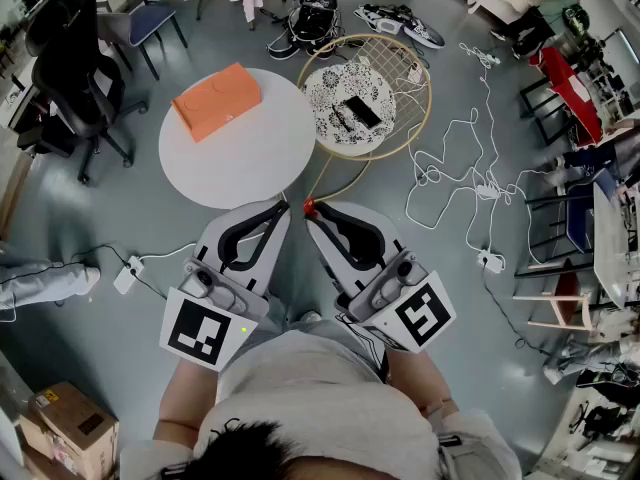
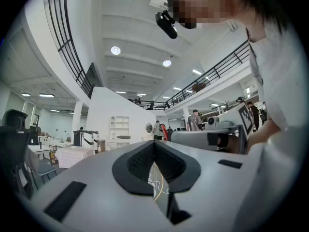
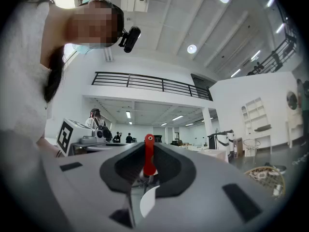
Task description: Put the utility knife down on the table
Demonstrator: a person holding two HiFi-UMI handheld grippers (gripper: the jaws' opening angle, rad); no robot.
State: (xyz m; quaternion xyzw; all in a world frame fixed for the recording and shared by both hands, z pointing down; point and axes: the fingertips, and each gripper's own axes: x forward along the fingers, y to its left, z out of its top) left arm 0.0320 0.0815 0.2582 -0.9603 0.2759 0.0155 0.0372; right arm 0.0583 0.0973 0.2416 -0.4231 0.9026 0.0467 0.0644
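Observation:
A slim red utility knife (image 3: 148, 156) stands upright between the jaws of my right gripper (image 3: 147, 148), which is shut on it. In the head view only the knife's red end (image 1: 308, 207) shows at the tip of the right gripper (image 1: 313, 214), over the floor just short of the round white table (image 1: 250, 158). My left gripper (image 1: 282, 208) hangs beside it, tips nearly touching the right one. In the left gripper view the left gripper (image 2: 154, 145) is shut with nothing in it.
An orange box (image 1: 217, 100) lies on the white table. To its right a wire-rimmed round stand (image 1: 421, 88) holds a patterned plate (image 1: 345, 90) with a black phone (image 1: 362, 111). White cables (image 1: 455, 173) trail across the floor, and a black office chair (image 1: 70, 68) stands at the left.

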